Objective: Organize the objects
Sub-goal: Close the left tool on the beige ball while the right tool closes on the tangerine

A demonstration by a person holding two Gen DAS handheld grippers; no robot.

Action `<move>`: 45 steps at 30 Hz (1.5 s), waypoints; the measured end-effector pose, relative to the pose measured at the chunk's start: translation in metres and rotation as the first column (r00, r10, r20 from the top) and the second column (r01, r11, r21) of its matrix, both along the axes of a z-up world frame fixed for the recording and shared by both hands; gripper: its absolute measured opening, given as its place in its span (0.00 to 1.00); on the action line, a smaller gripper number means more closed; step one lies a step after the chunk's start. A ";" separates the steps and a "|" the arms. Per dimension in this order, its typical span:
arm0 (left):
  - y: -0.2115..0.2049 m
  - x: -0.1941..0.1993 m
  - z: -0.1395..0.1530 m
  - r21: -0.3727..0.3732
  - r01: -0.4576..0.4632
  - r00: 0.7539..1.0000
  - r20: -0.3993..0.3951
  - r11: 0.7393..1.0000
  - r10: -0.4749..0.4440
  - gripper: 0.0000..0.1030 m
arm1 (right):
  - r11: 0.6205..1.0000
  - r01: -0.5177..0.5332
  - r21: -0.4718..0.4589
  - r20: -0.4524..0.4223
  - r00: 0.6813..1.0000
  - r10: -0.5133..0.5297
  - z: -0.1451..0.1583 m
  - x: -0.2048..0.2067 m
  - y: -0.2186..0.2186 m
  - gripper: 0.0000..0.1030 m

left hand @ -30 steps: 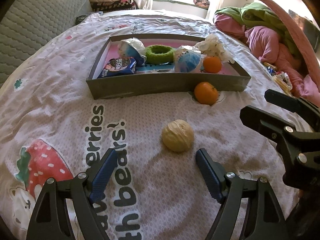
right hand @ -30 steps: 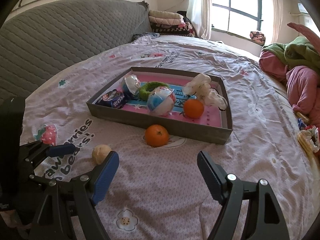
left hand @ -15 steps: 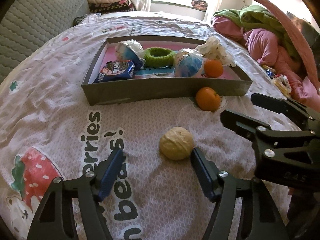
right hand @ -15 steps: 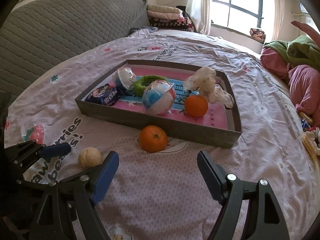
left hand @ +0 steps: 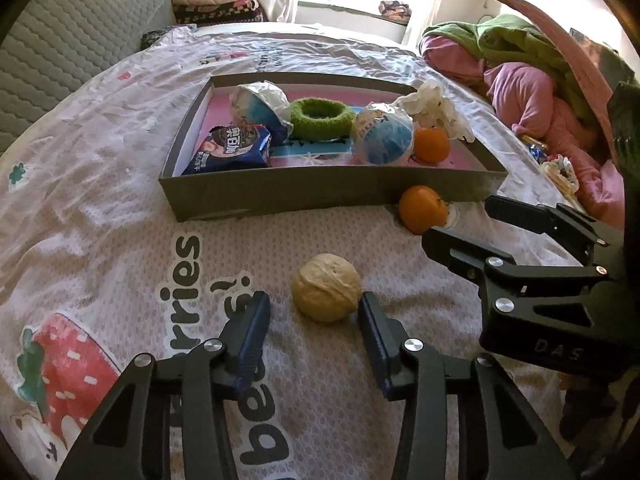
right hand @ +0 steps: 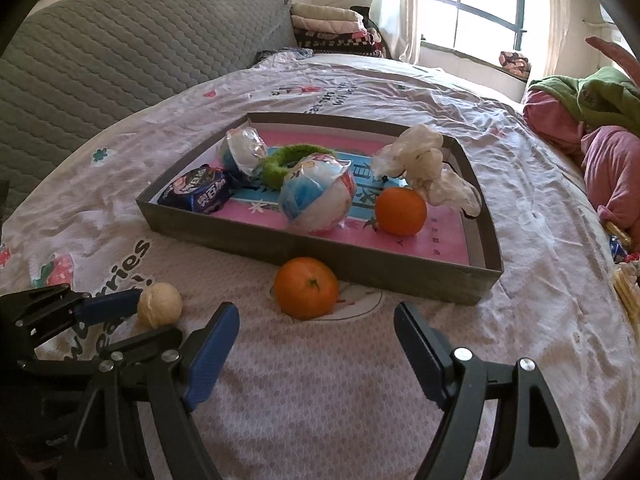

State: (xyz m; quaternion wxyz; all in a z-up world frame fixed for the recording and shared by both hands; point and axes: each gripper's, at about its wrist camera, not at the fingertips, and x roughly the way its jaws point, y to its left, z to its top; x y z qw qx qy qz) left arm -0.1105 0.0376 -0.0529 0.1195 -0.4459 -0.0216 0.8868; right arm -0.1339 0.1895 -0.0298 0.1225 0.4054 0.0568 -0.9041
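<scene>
Walnut (left hand: 326, 287): on bedsheet (left hand: 100, 216), before tray (left hand: 280, 194) front wall, just ahead of left gripper (left hand: 312, 332); jaws closing, not yet gripping. Right gripper (right hand: 316, 354) spread, empty, facing orange (right hand: 306, 293).

Home bedroom. Work surface is a bed w/ a printed strawberry sheet (left hand: 120, 208); grey quilted headboard (right hand: 120, 52) at 10 o'clock. Folded blankets (right hand: 328, 24) stacked at 12 in the right wrist view, beside a curtained window (right hand: 480, 12) at 1 o'clock w/ daylight coming in. Pile of pink & green clothes (left hand: 520, 64) heaped at 2 o'clock in the left wrist view. Shallow box (left hand: 320, 196) mid-bed holds snacks & fruit, so household stuff, not lab or shop.
</scene>
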 end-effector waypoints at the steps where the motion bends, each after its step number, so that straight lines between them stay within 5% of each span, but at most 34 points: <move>1: 0.000 -0.001 0.000 0.002 0.000 1.000 0.000 1.000 0.000 0.45 | 1.000 0.002 -0.003 0.001 1.000 -0.002 -0.001 -0.001 0.000 0.76; 8: -0.006 -0.008 -0.001 0.019 -0.004 1.000 0.005 1.000 0.004 0.34 | 1.000 0.016 -0.010 0.004 1.000 -0.016 -0.005 -0.009 -0.001 0.71; 40: -0.007 -0.034 -0.006 0.034 0.002 1.000 0.002 0.999 -0.002 0.33 | 1.000 -0.008 -0.027 0.062 0.998 0.009 -0.021 -0.030 -0.008 0.53; 45: -0.004 -0.041 -0.005 0.024 -0.001 1.000 -0.002 1.000 0.001 0.33 | 0.999 -0.004 -0.035 0.061 0.998 0.006 -0.022 -0.033 -0.009 0.42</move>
